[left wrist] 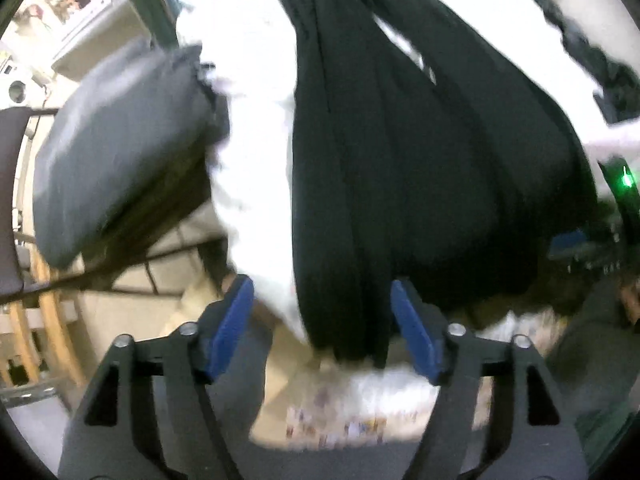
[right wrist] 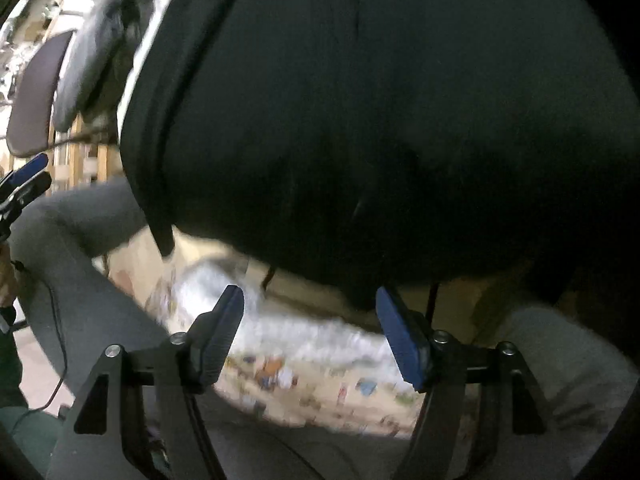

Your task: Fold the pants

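Observation:
Black pants [left wrist: 400,140] lie lengthwise on a white covered surface [left wrist: 256,80], and their near end hangs over its front edge. My left gripper [left wrist: 320,286] points steeply down at that hanging end. Its blue pads [left wrist: 234,320] stand wide apart and open, and the fabric falls between them without being pressed. In the right wrist view the same pants [right wrist: 360,120] fill the upper picture. My right gripper [right wrist: 309,294] is open just below their lower edge, and a fold comes close to its right pad [right wrist: 400,340]. The left gripper's fingers [right wrist: 24,176] show at the far left.
A dark grey cushion [left wrist: 120,152] lies left of the white surface, with a wooden chair [left wrist: 52,320] beyond it. A patterned mat [right wrist: 300,376] covers the floor below. The person's grey-clad legs [right wrist: 80,240] are close by. More dark cloth [left wrist: 600,72] lies at the far right.

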Motion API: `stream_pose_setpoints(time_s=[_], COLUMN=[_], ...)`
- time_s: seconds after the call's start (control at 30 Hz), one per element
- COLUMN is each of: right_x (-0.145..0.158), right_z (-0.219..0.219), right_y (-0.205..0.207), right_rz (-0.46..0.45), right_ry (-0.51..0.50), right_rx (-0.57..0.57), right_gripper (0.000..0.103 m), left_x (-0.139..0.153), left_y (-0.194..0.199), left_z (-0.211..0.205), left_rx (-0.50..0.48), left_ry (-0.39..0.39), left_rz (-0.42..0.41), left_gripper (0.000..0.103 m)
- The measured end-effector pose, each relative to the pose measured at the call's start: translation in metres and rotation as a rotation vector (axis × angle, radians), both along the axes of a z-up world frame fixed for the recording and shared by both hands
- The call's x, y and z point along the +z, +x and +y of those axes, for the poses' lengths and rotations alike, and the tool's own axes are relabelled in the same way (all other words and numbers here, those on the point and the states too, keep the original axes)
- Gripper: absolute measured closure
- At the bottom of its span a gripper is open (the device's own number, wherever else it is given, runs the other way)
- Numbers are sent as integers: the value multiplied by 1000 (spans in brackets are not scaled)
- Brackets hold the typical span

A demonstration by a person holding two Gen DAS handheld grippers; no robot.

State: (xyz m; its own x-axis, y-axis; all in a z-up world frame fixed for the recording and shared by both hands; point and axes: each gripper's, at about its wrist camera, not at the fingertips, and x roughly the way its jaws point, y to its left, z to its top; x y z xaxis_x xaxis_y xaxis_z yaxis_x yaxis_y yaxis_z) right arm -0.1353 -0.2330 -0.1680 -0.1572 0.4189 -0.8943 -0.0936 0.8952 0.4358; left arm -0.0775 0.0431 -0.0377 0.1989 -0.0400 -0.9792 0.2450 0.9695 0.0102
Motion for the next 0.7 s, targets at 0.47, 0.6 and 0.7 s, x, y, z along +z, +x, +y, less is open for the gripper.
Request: stream_pose_setpoints(time_s=[0.47,0.6,0.7], right_x=[-20,-15,-15], right_z=[-32,-29,-35], right_y=[70,80,85], right_rz=[-70,-105,-122], right_ry=[82,67,46], right_rx=[-303,-265,-253], right_gripper=[32,32,32], left_x=[-103,-132,-110], left_y=[148,181,190], left_z=[-82,-88,-66], left_rx=[82,6,71], left_ry=[29,111,23], left_rz=[-185,-128,-161], left_gripper=[41,102,102])
